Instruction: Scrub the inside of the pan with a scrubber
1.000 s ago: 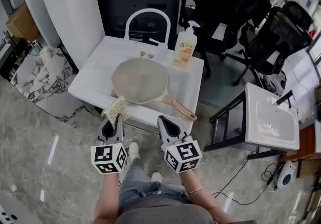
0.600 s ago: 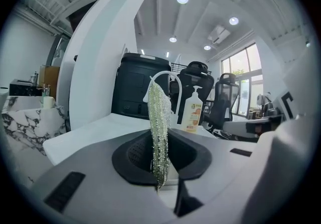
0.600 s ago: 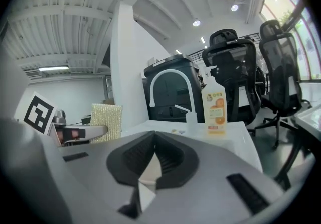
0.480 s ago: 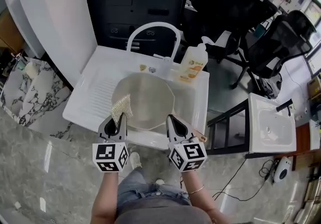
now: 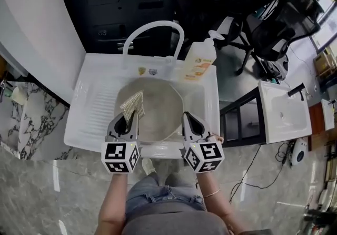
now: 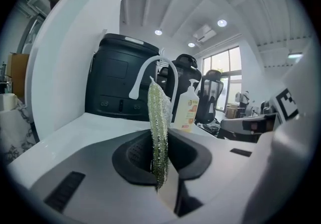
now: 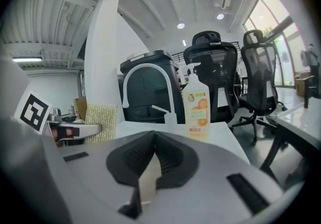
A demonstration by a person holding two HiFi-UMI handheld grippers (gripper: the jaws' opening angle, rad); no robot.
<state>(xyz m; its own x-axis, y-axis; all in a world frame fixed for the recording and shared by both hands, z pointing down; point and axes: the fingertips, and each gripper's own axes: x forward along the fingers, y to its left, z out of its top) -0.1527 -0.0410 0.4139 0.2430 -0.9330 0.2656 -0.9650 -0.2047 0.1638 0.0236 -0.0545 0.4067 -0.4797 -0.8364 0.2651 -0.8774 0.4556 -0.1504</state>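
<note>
A round beige pan (image 5: 158, 108) lies in the basin of a white sink (image 5: 95, 103). Only a pink bit of its handle (image 5: 218, 138) shows beside my right gripper. My left gripper (image 5: 128, 118) is shut on a flat yellow-green mesh scrubber (image 5: 132, 104), which hangs over the pan's left part. In the left gripper view the scrubber (image 6: 159, 127) stands edge-on between the jaws of the left gripper (image 6: 159, 160). My right gripper (image 5: 188, 119) hovers over the pan's near right rim. In its own view the right gripper (image 7: 152, 168) is shut with nothing in it.
A white arched faucet (image 5: 152, 29) stands at the back of the sink, with an orange-label soap bottle (image 5: 199, 62) to its right. A ribbed drainboard (image 5: 97, 94) lies left of the basin. A second white basin (image 5: 284, 110) on a dark frame and black office chairs (image 5: 284, 23) stand to the right.
The view has closed in on the sink. Both grippers have moved forward from the sink's near edge to above the pan, the left one still carrying the scrubber.
</note>
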